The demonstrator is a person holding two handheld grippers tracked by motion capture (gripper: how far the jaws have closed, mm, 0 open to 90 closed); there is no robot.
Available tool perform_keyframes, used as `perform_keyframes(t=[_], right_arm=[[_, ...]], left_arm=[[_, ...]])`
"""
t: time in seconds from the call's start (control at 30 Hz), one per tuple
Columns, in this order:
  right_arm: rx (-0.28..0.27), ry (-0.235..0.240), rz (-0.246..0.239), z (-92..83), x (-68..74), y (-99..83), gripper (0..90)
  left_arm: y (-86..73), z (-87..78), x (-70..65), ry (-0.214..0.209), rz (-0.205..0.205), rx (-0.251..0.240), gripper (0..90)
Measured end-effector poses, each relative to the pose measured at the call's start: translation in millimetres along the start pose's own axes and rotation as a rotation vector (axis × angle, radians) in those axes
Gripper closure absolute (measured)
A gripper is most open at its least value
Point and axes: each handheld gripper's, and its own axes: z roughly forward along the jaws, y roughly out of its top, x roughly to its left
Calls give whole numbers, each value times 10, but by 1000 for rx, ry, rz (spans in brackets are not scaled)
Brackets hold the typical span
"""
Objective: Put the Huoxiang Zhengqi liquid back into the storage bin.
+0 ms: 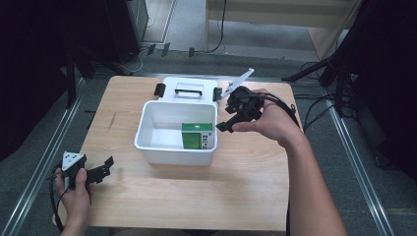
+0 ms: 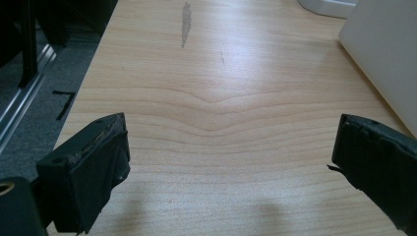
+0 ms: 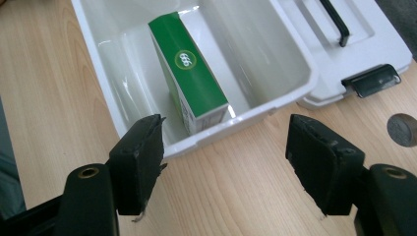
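Inside the white bin (image 1: 147,129), against its right wall, a green box (image 1: 197,135) stands on its long edge (white print shows on the face toward the person, a round white mark on its top). The bin sits mid-table, and its white lid (image 1: 189,89), with a black handle and two black latches, lies flat just behind it, touching the bin's far rim.

Just beside the bin's right rim, the right gripper (image 1: 227,126) is held in the person's right hand (image 1: 268,122), jaws spread wide with nothing between them; in the right gripper view they frame the bin's near corner and the end of the green box (image 3: 189,76).

Well apart, near the front-left corner of the wooden table (image 1: 246,191), the left gripper (image 1: 106,166) sits low in the left hand (image 1: 74,189), jaws likewise wide apart over bare wood. A small dark round disc (image 3: 402,130) lies on the table beside the lid.
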Motion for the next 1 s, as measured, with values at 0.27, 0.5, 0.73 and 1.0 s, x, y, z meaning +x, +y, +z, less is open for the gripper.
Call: perform_keyframes(t=[0.27, 0.5, 0.73, 1.0], right_arm=[[-60, -23, 69, -93, -96, -306, 303], [-101, -67, 108, -127, -146, -528, 302], [-171, -98, 171, -86, -182, -798, 299], [-253, -165, 257, -13, -209, -1130, 296]], left_arm=[[-1, -1, 2, -1, 3, -1, 19], [-2, -3, 2, 0, 4, -1, 19], [-3, -5, -2, 1, 4, 1, 19], [-3, -5, -4, -1, 5, 3, 19]])
